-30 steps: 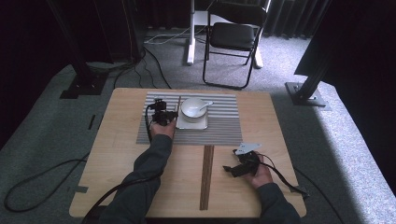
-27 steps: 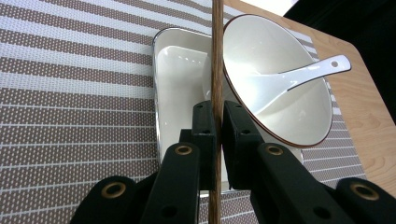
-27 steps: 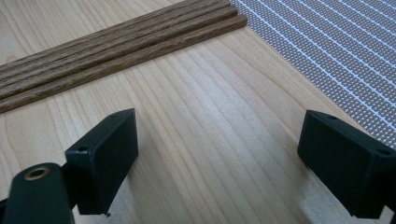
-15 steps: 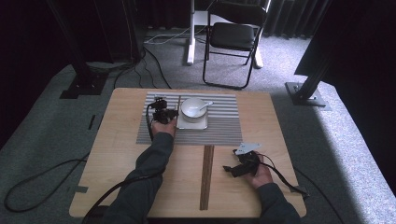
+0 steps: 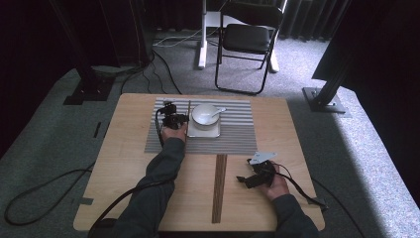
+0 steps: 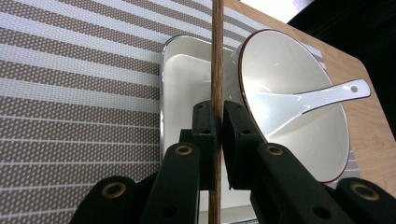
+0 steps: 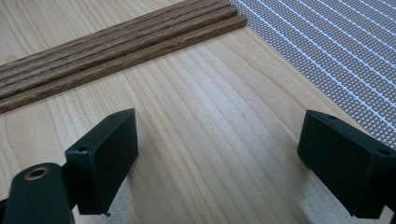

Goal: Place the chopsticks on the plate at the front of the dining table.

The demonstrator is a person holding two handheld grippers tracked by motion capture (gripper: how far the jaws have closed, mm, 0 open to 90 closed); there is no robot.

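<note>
A placemat (image 5: 233, 141) lay on the far half of the table (image 5: 124, 163). On the placemat sat a tray (image 5: 204, 132), and in the tray a bowl (image 5: 204, 115) with a spoon (image 5: 216, 112) resting in it, handle toward the right. Just left of the tray, the left gripper (image 5: 174, 119) held a chopstick (image 6: 216, 56) upright between its jaws. Nearer the person, a bundle of chopsticks (image 5: 219, 187) lay on the table, running from the placemat's near edge toward the person. The right gripper (image 5: 250, 179) rested on the table just right of that bundle.
</note>
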